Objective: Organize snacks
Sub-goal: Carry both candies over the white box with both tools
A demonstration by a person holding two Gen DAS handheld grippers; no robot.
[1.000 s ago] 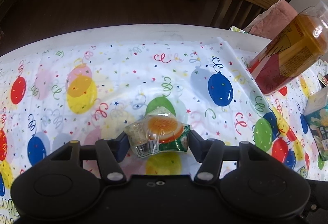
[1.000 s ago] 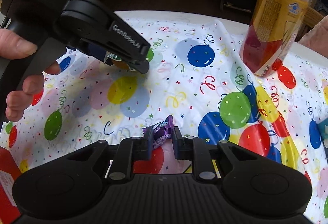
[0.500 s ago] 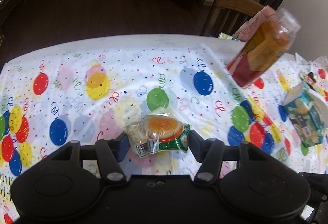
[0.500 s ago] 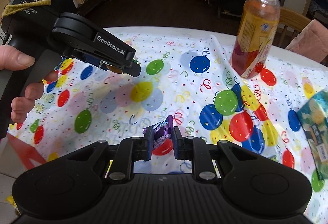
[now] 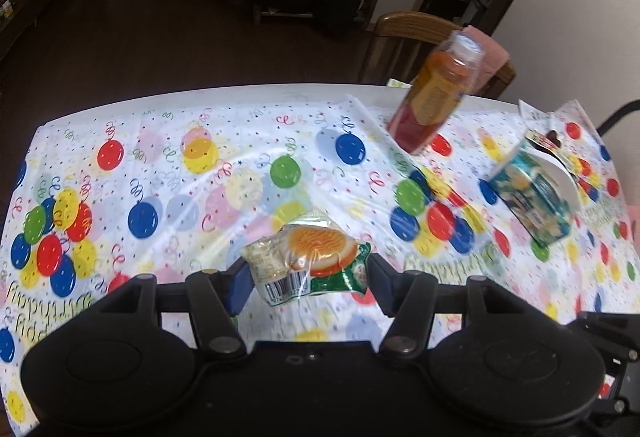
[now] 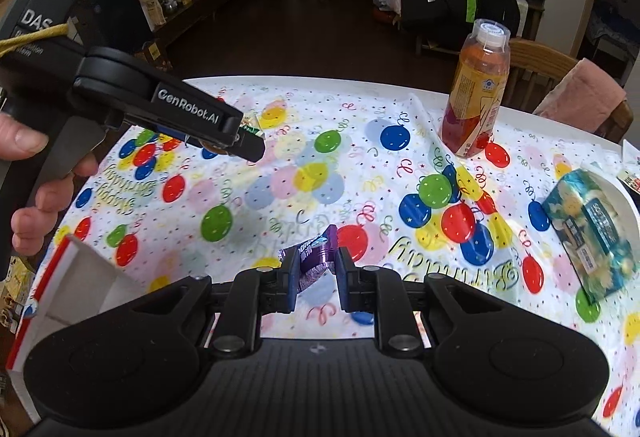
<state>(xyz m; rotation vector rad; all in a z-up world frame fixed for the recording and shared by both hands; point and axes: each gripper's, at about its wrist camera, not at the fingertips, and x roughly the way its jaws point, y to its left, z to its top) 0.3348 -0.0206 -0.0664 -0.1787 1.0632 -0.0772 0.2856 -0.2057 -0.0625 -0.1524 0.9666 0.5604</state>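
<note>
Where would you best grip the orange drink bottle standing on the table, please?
Probably the labelled mid-body of the bottle, approached level from the near side: it stands upright, its straight sides suit two fingers, and the tablecloth in front lies open.

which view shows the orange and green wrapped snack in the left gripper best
The left wrist view. There the clear-wrapped orange and green snack sits close and whole between the fingers of the left gripper, barcode facing the camera. In the right wrist view only a small green corner peeks out behind that gripper over the balloon-print tablecloth.
</note>
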